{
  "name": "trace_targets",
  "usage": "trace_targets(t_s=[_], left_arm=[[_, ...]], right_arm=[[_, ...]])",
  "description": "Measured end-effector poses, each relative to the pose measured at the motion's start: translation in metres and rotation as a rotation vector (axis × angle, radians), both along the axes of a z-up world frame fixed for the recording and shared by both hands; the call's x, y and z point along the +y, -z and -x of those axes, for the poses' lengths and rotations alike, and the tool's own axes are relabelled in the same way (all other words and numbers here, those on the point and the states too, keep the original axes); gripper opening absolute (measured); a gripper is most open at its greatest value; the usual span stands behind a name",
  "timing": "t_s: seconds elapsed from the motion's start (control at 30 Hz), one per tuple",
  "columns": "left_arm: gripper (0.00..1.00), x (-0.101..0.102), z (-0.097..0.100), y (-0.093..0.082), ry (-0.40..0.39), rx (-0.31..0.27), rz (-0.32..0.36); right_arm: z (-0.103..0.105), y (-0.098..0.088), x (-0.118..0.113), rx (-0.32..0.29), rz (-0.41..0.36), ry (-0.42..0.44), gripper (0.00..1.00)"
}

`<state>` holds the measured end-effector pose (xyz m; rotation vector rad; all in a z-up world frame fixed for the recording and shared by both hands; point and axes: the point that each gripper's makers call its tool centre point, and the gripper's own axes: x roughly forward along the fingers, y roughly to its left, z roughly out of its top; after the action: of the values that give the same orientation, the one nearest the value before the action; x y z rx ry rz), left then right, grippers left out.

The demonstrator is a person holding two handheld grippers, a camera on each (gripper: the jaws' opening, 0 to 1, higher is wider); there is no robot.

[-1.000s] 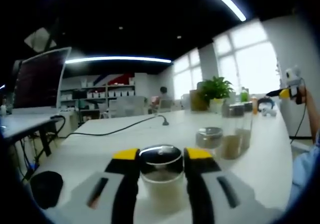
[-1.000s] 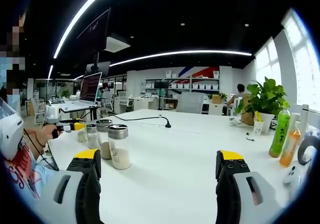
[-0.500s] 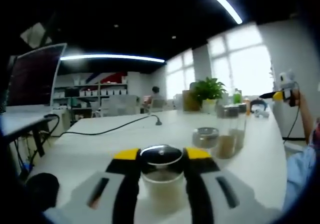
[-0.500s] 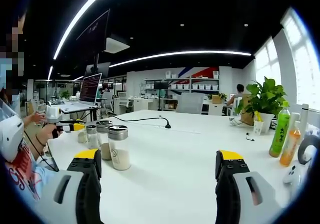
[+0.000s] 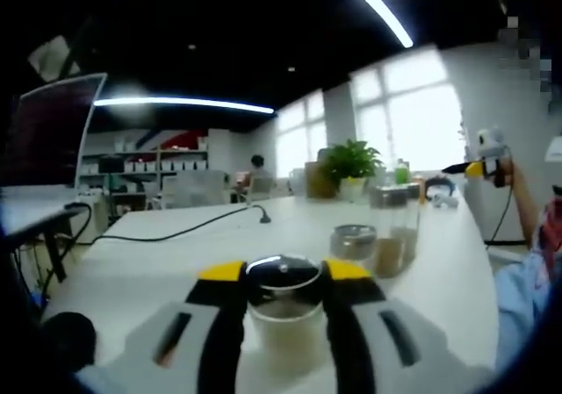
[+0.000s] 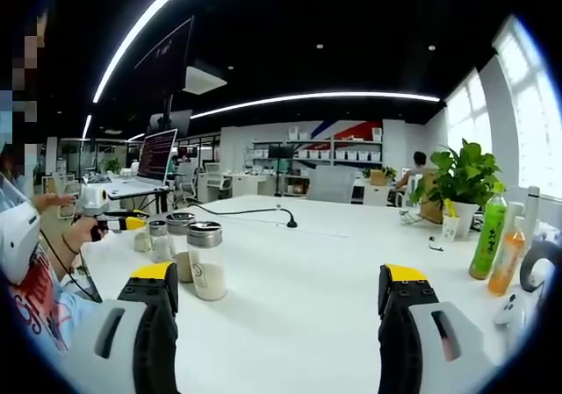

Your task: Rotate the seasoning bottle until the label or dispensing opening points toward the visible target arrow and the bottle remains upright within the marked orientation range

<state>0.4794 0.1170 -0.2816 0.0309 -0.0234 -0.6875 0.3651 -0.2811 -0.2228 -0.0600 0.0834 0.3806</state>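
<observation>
Bottle (image 5: 283,311) is clamped upright between left gripper (image 5: 283,282) jaws on table (image 6: 307,271). Right gripper (image 6: 279,290) is held apart, idle. No arrow is seen; rotation progress cannot be judged.

1. Left gripper (image 5: 283,297): yellow jaw tips, black inner faces, grey bodies.
2. Seasoning bottle (image 5: 283,311): clear glass, pale beige contents, dark shiny lid.
3. Table (image 6: 307,271): plain white.
4. Drink bottles: green (image 6: 487,232) and orange (image 6: 507,255).
5. Potted plant (image 6: 461,176): green leaves.
</observation>
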Motion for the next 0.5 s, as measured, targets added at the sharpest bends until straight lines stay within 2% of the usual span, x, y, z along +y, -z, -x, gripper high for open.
trace_targets(t_s=[0.5], left_arm=[[0.35,-0.0056,-0.0028,0.0011,0.138,0.031,-0.027]], right_arm=[[0.0012,0.0000,-0.0004,0.000,0.001,-0.004,0.98]])
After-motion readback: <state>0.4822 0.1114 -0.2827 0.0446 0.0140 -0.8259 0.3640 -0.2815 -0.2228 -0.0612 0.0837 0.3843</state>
